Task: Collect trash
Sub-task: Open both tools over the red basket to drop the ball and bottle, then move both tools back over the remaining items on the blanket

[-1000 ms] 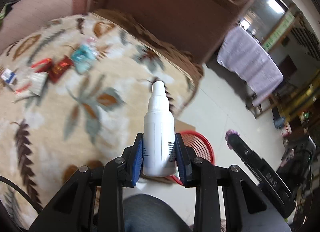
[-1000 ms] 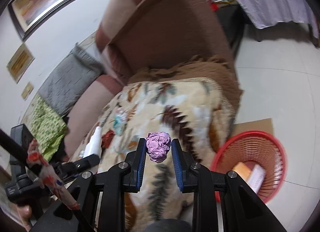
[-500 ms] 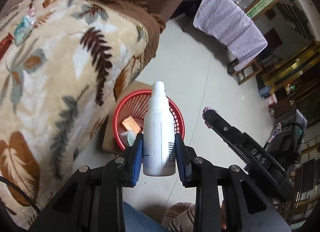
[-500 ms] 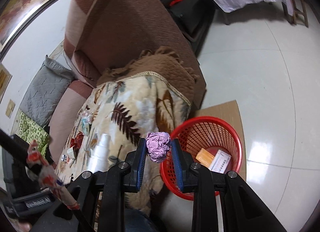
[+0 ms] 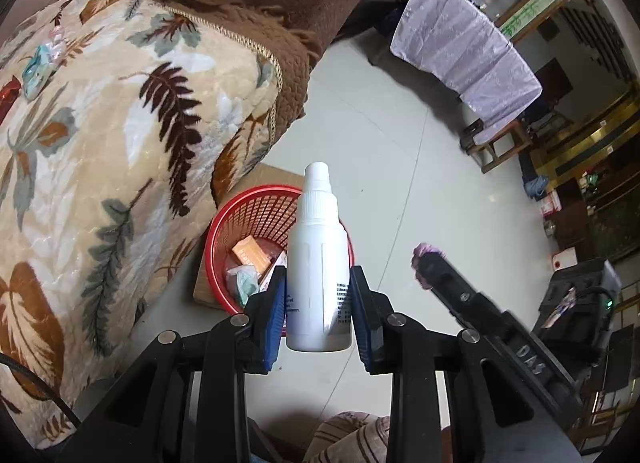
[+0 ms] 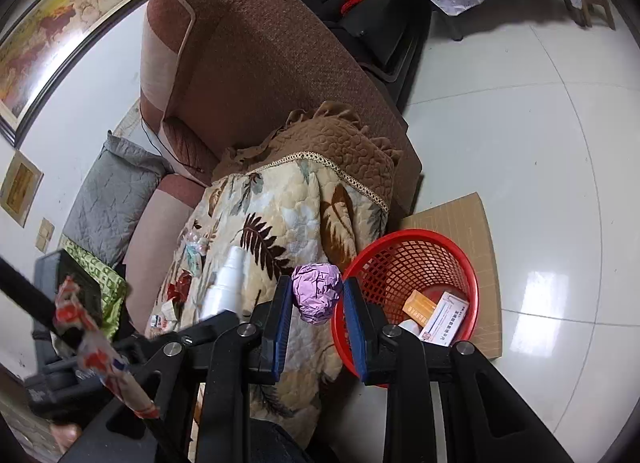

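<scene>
1. Since a moment ago both grippers have swung off the blanket toward the floor; the red basket [image 5: 256,219] now sits closer beneath the bottle.
2. Left wrist view: the left gripper [image 5: 319,313] pinches a white spray bottle [image 5: 319,263] upright, above the basket's 3 o'clock rim. The leaf-print blanket [image 5: 100,143] fills 9 o'clock; pale floor tiles [image 5: 420,167] and a lilac-draped table [image 5: 464,51] lie toward 1 o'clock.
3. Right wrist view: the right gripper [image 6: 317,309] clamps a purple crumpled wad [image 6: 316,295], just at the basket's 9 o'clock rim. The basket stands on cardboard [image 6: 460,215]; a brown sofa [image 6: 260,63] rises at 11 o'clock.
</scene>
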